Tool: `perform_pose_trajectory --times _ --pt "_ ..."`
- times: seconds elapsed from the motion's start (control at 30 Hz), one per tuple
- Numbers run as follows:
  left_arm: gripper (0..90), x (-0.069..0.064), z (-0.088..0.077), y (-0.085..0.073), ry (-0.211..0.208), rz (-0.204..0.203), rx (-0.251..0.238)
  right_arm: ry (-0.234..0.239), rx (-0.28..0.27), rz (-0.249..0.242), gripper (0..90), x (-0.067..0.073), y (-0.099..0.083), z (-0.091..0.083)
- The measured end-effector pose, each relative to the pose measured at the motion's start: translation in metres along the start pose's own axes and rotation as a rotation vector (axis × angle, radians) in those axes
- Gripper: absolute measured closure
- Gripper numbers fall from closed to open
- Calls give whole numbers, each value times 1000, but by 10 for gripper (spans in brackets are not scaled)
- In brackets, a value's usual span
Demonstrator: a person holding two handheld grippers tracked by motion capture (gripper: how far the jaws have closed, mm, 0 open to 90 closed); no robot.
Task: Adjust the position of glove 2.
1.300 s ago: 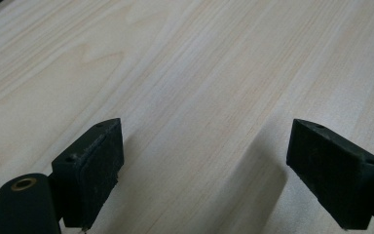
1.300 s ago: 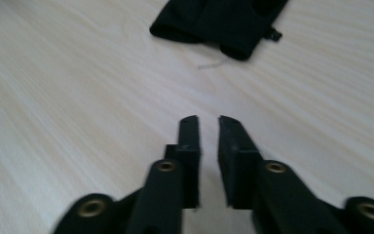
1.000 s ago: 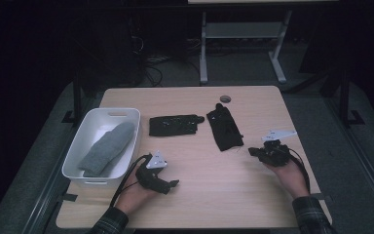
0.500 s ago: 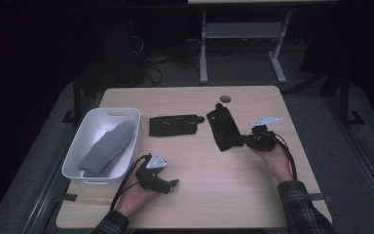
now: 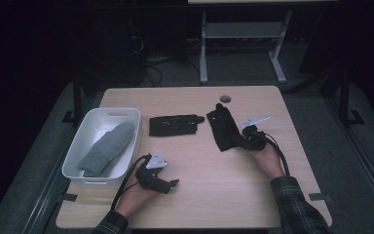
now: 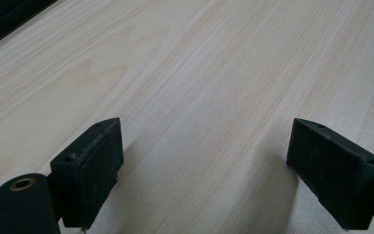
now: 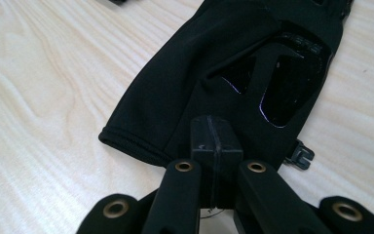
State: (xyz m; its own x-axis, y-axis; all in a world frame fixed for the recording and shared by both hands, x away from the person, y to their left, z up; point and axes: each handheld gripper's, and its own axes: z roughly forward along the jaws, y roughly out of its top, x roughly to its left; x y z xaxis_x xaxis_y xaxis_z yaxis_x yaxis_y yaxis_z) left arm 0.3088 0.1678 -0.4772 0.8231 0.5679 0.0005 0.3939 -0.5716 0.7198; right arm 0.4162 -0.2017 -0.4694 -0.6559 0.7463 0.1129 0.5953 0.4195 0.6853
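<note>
1. My right gripper [image 7: 213, 146] has its jaws pressed together, pad against pad, with nothing between them. Its tips sit right at the cuff end of the near black glove [image 7: 233, 73]. I cannot tell whether they touch the fabric or hover just over it.
2. From the high view that right gripper [image 5: 241, 141] blends into the near black glove [image 5: 224, 127]. Both are black, so the outline where they meet is hard to read.
3. That glove lies flat on the worktop [image 5: 214, 180], right of centre, fingers pointing away from me. In the right gripper view its fingertips are cut off by the top edge.
4. A second black glove [image 5: 174, 125] lies crosswise just left of the first, apart from it. Its detail is lost in the dim light.
5. My left gripper [image 6: 204, 170] rests low over bare worktop [image 6: 199, 73], jaws spread wide with nothing between them. In the high view it [image 5: 168, 184] sits near the front left, beside the white bin [image 5: 75, 168].
6. A grey sock [image 5: 106, 147] lies inside the bin, slanted along its length. Its lower end is partly hidden by the bin's near wall.
</note>
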Motion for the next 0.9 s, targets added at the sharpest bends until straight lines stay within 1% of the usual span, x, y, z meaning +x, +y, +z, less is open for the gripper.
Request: perform_pose_trajectory --times 0.07,0.17,0.2,0.3,0.4,0.47,0.6,0.7,0.77,0.8,0.87,0.9 --pt "124 0 0 0 0 -1 -1 9 -2 3 900 0 -2 -1" --pt "123 1 1 0 -4 1 -2 12 7 -14 900 3 -5 -5" --pt "123 1 1 0 -4 1 -1 15 8 -11 900 5 -6 -6" --pt "123 1 0 0 -4 2 -1 38 27 -17 900 10 -11 -11" --pt "123 1 0 1 -4 6 3 33 38 -46 899 16 -14 -14" --pt "123 1 0 1 -4 6 3 30 36 -58 899 21 -17 -16" --pt "123 1 0 1 -4 6 2 60 46 -76 893 29 -22 -21" --pt "124 1 0 1 -5 6 4 84 59 -78 892 35 -26 -25" --pt "123 1 0 1 -5 7 5 94 62 -91 892 38 -29 -27" --pt "123 1 0 0 -4 6 0 101 64 -89 892 40 -31 -29" --pt "124 1 1 0 -3 6 -3 119 67 -99 888 45 -35 -32" --pt "124 1 1 0 -3 6 -3 127 76 -107 886 48 -37 -34"
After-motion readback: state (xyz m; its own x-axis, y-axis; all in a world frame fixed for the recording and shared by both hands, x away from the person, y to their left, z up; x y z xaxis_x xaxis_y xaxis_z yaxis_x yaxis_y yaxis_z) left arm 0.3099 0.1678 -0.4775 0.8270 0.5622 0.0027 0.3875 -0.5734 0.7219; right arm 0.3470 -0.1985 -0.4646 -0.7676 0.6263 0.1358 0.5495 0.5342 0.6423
